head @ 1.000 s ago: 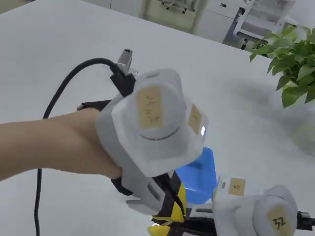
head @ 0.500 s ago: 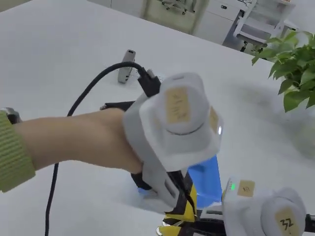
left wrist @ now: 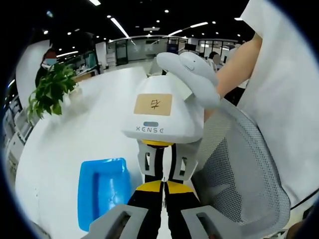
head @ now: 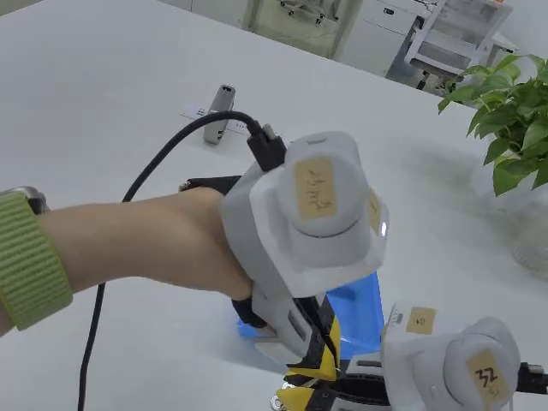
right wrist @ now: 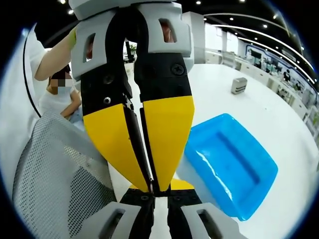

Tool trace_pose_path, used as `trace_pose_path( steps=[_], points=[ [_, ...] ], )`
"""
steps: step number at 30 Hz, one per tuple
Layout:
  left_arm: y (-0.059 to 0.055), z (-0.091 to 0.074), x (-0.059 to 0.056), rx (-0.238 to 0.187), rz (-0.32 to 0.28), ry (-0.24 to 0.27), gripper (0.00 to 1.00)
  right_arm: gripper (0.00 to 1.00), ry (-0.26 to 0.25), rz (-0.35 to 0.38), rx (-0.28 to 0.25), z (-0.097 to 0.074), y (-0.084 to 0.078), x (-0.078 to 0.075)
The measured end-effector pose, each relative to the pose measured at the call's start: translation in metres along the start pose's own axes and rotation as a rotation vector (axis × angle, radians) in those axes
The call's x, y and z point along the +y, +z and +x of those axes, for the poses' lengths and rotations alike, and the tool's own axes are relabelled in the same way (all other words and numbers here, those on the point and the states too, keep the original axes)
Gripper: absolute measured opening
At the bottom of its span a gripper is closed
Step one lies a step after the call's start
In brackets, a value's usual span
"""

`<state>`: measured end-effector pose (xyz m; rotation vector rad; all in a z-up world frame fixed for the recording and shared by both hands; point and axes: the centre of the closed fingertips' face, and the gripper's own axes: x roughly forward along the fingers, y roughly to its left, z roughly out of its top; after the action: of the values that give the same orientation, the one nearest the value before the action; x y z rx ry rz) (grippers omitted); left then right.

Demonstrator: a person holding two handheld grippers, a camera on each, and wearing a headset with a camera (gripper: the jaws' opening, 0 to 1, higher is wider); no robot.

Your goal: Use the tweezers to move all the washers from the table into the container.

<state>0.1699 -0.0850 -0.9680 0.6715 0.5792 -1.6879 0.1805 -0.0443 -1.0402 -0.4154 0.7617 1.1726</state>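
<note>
Here the container [right wrist: 229, 167] lies just beside the left tongs [right wrist: 152, 186]

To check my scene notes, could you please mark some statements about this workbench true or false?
1. The container is blue. True.
2. A leafy plant stands on the table. True.
3. The grippers point away from each other. False: the left gripper and right gripper meet tip to tip.
4. The person's cuff is red. False: the cuff is green.
5. A black cable plugs into the left gripper. True.
</note>
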Motion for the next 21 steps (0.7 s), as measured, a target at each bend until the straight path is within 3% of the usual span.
trace_pose_path(
  steps=[11,17,18,19,21],
  points=[
    [-0.006,-0.001,-0.001,0.009,-0.016,0.009,0.0,0.05,0.02,-0.004,0.007,0.004,0.001,0.002],
    [-0.009,-0.003,0.003,-0.007,-0.034,0.03,0.0,0.03,0.027,-0.018,-0.001,0.005,0.002,0.001],
    [-0.006,-0.004,0.004,-0.037,-0.03,0.039,0.0,0.03,0.025,-0.016,-0.004,0.005,0.003,0.0],
    [0.002,-0.007,0.004,-0.116,-0.067,0.048,0.0,0.02,0.025,-0.013,-0.01,0.005,0.003,0.0],
    [0.007,-0.015,0.005,-0.19,-0.123,0.062,0.05,0.02,0.023,-0.001,-0.018,0.005,0.004,-0.002]
  ],
)
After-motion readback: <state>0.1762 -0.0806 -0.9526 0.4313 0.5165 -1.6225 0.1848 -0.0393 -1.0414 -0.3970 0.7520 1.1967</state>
